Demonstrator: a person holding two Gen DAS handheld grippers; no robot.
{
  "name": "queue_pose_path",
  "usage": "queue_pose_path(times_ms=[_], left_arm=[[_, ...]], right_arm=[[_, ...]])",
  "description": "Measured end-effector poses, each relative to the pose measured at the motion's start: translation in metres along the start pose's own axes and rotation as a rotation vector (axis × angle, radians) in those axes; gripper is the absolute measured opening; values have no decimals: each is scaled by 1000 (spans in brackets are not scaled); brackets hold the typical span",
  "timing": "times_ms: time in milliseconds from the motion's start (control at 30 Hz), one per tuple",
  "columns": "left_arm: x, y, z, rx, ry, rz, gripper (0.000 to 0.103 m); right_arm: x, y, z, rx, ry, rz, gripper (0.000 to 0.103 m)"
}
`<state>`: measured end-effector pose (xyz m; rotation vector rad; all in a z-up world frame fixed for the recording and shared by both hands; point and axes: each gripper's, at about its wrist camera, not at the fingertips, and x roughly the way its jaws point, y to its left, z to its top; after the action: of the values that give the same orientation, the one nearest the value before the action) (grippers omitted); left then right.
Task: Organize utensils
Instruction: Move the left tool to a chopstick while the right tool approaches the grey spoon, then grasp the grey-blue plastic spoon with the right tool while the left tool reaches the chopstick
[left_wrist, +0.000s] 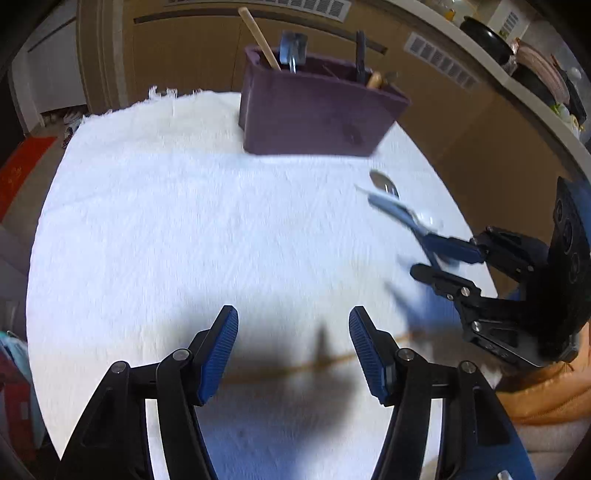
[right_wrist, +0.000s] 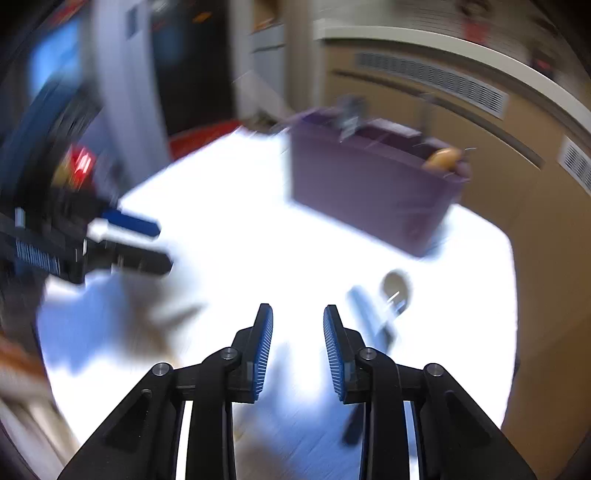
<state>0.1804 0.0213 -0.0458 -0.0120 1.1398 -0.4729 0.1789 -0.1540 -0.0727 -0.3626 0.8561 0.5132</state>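
A purple utensil holder (left_wrist: 314, 110) (right_wrist: 369, 188) stands at the far side of the white cloth; a wooden handle (left_wrist: 258, 37), a metal spatula (left_wrist: 291, 48) and a black handle (left_wrist: 360, 55) stick out of it. In front of it lie a metal spoon (left_wrist: 384, 182) (right_wrist: 395, 284) and a blue-handled utensil (left_wrist: 395, 212) (right_wrist: 369, 317). My right gripper (right_wrist: 298, 310) (left_wrist: 421, 254) hovers open just left of that utensil, nothing between its pads. My left gripper (left_wrist: 292, 314) (right_wrist: 166, 246) is open and empty over the near cloth, above a thin brown stick (left_wrist: 332, 360).
The fluffy white cloth (left_wrist: 147, 221) covers a round table whose edge curves close on both sides. Brown cabinets stand behind, and a counter (left_wrist: 487, 37) with pots runs along the upper right. A person's orange sleeve (left_wrist: 546, 391) is at the right. The right wrist view is motion-blurred.
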Motion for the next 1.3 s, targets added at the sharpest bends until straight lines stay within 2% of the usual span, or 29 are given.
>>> queue_pose_path(times_ms=[67,133,267,367,467,633,667,767,867,1133,1300], left_arm=[[-5,-5,-16,8,19,-11,60],[-9,-6,-26,6,45,-36,63],[-9,-5,-46,-20,94,-51,64],[-6,5,-53,-70,125,-53,64],[-4,19,-55,-126,154,-39,64],[-6,40,-49,-208,134,-18,64],[-6,42,-47,-214,128,-3,64],[1,47,-37,-233,129,18,64],[11,43,-25,-228,133,20,64],[42,-4,15,-119,114,-67,64],[51,-22,29,-104,94,-137,64]], right_arm=[[-4,10,-11,-34,-9,-36,30],[-6,5,-17,-7,-6,-41,32],[-1,-32,-22,114,3,-100,40],[7,-63,-20,216,3,-123,40],[20,-78,-13,261,12,-129,40],[37,-76,-7,272,68,-102,39],[39,-73,-8,267,80,-104,36],[36,-63,-13,236,88,-145,16],[27,-61,-17,255,90,-107,11],[11,-51,-25,274,82,-27,11],[7,-41,-25,259,77,2,12]])
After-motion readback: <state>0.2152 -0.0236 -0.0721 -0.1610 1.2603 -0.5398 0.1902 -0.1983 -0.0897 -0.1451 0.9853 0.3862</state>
